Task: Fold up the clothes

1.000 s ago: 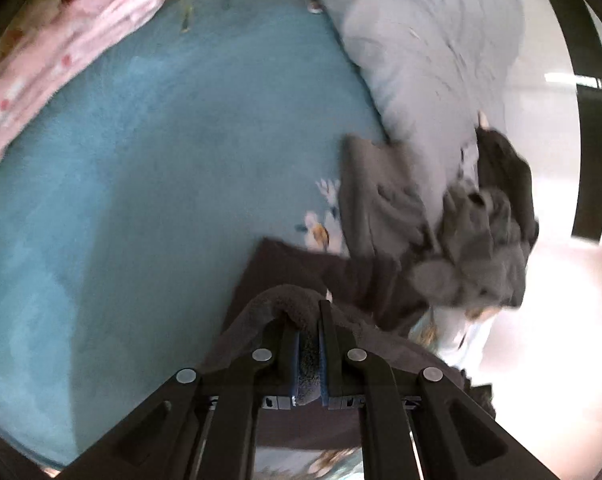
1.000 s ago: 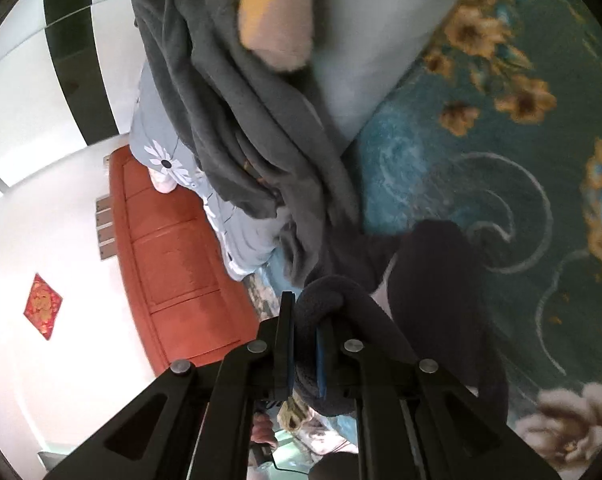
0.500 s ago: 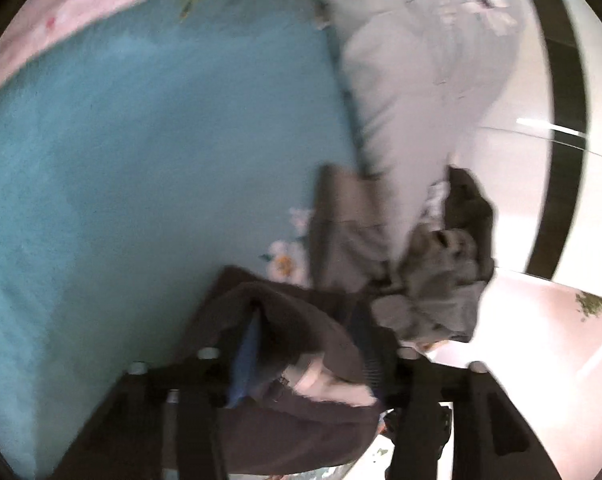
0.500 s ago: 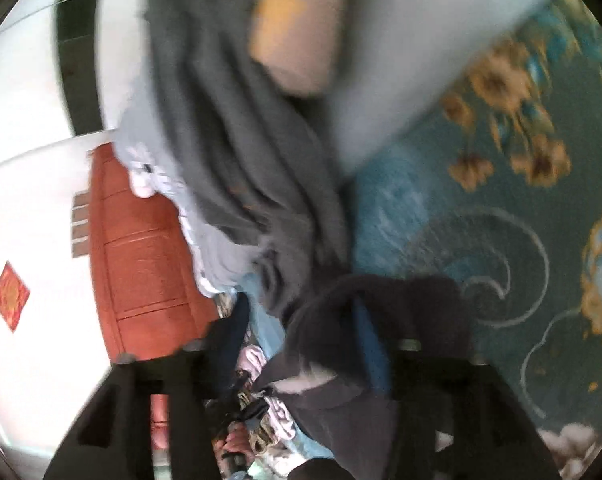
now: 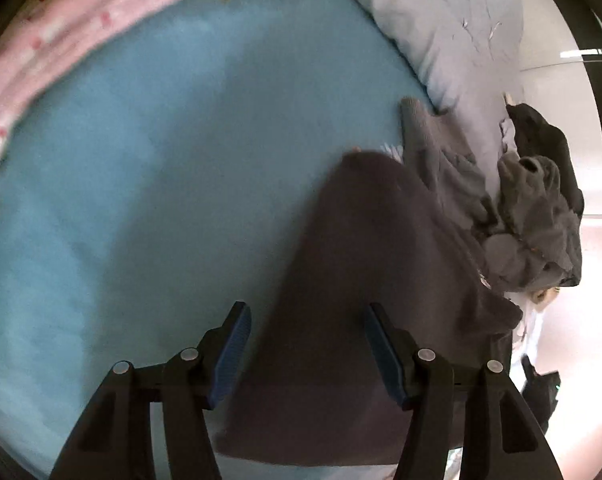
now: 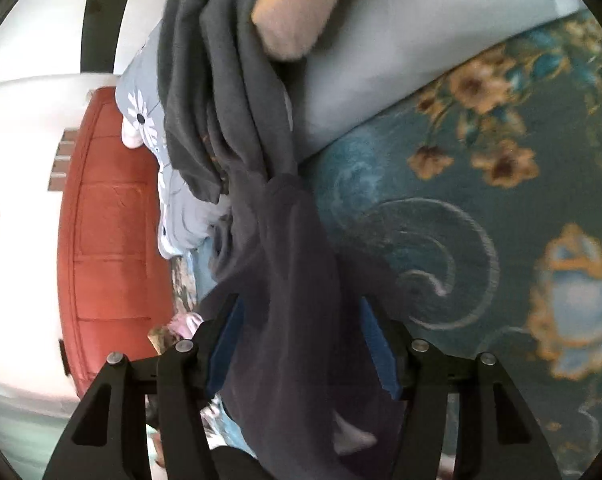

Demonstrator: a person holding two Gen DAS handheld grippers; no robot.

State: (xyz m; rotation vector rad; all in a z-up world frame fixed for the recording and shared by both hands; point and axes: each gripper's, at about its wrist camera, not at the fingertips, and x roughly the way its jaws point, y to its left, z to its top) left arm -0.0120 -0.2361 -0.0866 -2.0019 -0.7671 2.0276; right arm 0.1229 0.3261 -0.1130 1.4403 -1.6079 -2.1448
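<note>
A dark brown garment (image 5: 361,280) lies spread flat on the teal blanket (image 5: 161,180), reaching away from me. My left gripper (image 5: 307,320) is open, its fingers apart on either side of the garment's near part, holding nothing. In the right wrist view the same dark garment (image 6: 301,300) lies between the open fingers of my right gripper (image 6: 299,316), which holds nothing. A heap of grey clothes (image 5: 533,216) lies just beyond the garment; it also shows in the right wrist view (image 6: 221,100).
A light grey quilt (image 5: 453,32) lies at the back right. A pink blanket (image 5: 61,48) lies at the upper left. The right wrist view shows the bed's teal flowered cover (image 6: 481,200), a pink plush (image 6: 301,8) and a red wooden door (image 6: 109,220).
Both grippers were shut on the dark garment's edge and have opened and let it go. The garment now lies flat, spread out on the blanket.
</note>
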